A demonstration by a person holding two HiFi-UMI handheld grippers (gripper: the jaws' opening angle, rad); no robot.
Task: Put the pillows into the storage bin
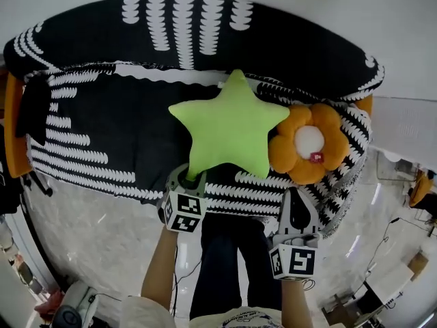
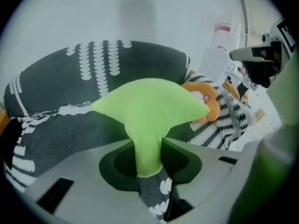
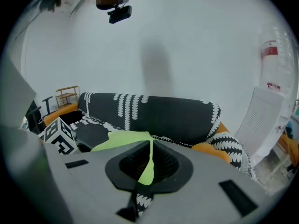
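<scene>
**Head view.** The left tongs (image 1: 193, 176) are clenched on the lower point of the green star (image 1: 231, 125), which appears lifted just above the sofa (image 1: 102, 115) seat, near its front edge. An orange flower pillow (image 1: 308, 142) lies at the sofa's right end. The right tongs (image 1: 295, 200) hang just off the sofa's front edge and carry nothing.

Recommendation: the hold is on one thin point only. Carry the star slowly and without swinging. If it sags, the free tongs could take a second point.

**Left gripper view.** Both pads press on the star's point. The grip looks firm but shallow.

**Right gripper view.** The jaws are closed together and empty. The green in the slit between them is the star beyond, over the sofa seat.

**Not established.** No bin appears in any view, so the carry direction cannot be judged. Whether the star is wholly clear of the sofa seat is hard to tell.
</scene>
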